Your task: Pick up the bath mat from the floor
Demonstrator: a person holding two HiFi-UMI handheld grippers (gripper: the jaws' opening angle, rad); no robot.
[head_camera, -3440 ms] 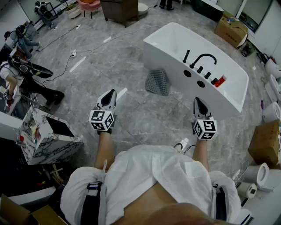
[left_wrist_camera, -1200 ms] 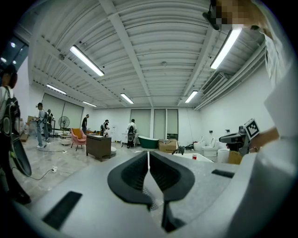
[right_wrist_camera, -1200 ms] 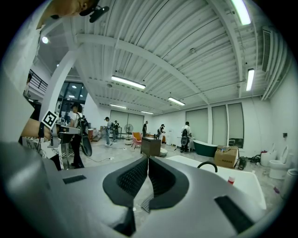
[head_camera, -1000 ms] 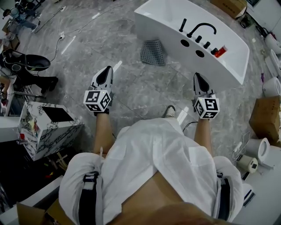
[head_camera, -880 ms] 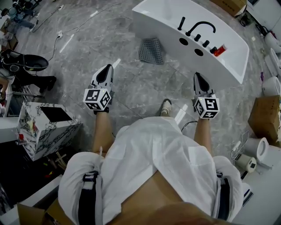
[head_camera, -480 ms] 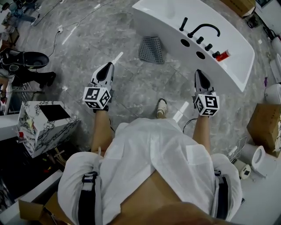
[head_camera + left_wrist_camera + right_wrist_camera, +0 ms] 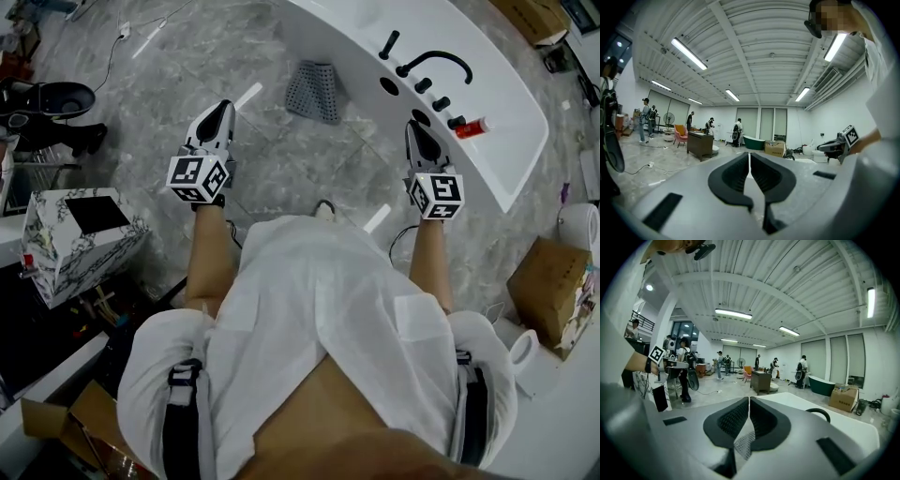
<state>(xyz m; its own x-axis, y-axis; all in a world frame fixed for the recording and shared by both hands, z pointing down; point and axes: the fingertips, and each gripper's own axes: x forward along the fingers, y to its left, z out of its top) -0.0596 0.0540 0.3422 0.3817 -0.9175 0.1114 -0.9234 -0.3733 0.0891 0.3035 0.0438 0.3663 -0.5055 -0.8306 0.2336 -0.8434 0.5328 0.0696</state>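
Approach stage, I judge. Your left gripper and right gripper are both closed and empty. The grey perforated rubber bath mat lies untouched on the floor ahead, beside the white bathtub. Next: stoop, part the jaws, take an edge.

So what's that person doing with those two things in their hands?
A person stands by a white bathtub, holding a left tool and a right tool out in front. Both tools are shut and hold nothing. The grey bath mat lies on the floor ahead, beside the tub, not yet picked up.
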